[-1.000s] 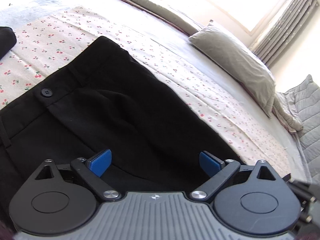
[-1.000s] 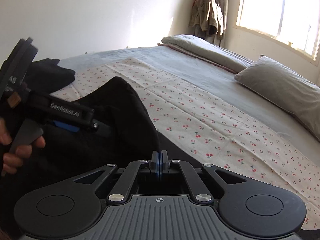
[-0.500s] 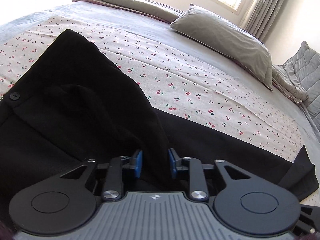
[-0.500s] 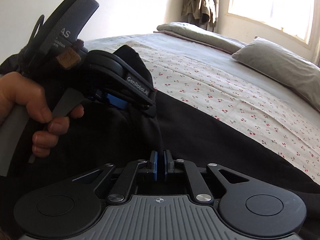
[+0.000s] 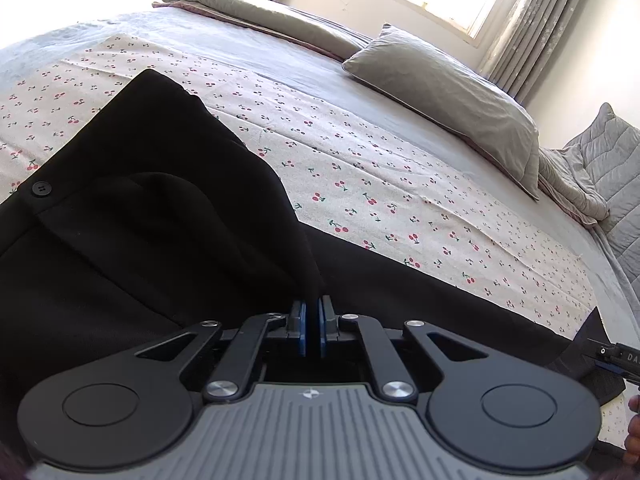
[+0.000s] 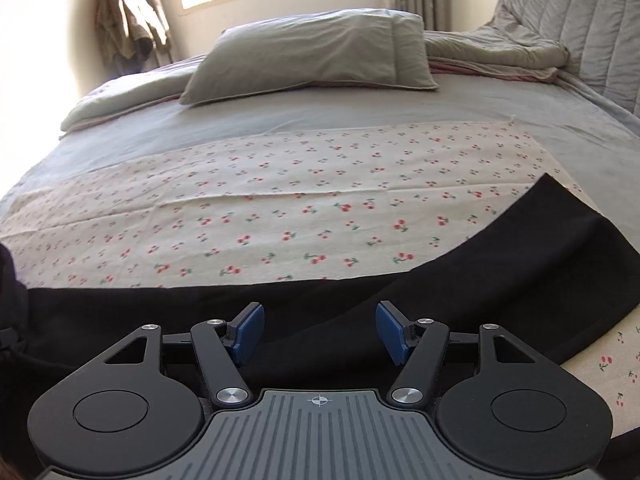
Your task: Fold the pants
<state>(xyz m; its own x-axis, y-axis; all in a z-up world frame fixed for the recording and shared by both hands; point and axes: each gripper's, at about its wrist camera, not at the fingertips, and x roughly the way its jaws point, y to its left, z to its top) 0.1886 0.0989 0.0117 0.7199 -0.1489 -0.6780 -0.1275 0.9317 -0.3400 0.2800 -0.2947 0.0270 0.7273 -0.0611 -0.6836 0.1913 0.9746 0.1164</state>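
Observation:
Black pants (image 5: pixel 152 216) lie on a cherry-print cloth (image 5: pixel 360 168) spread over the bed. In the left wrist view the waistband with its button (image 5: pixel 41 189) is at the left. My left gripper (image 5: pixel 311 330) is shut on a raised fold of the pants near the crotch. In the right wrist view the pant leg (image 6: pixel 520 264) stretches to the right, its hem end near the cloth's right side. My right gripper (image 6: pixel 320 330) is open just above the leg fabric, holding nothing. The right gripper's tip (image 5: pixel 618 360) shows at the far right edge of the left wrist view.
A grey pillow (image 6: pixel 312 56) and folded grey bedding (image 6: pixel 500 56) lie at the head of the bed. A quilted grey headboard (image 6: pixel 580 20) stands at the right. Clothes hang in the corner (image 6: pixel 128 24) beside the window. The cherry cloth (image 6: pixel 280 200) is bare beyond the pants.
My left gripper closed on a fold of the pants. My right gripper let go of the fabric, opened, and moved right along the leg, away from the left gripper.

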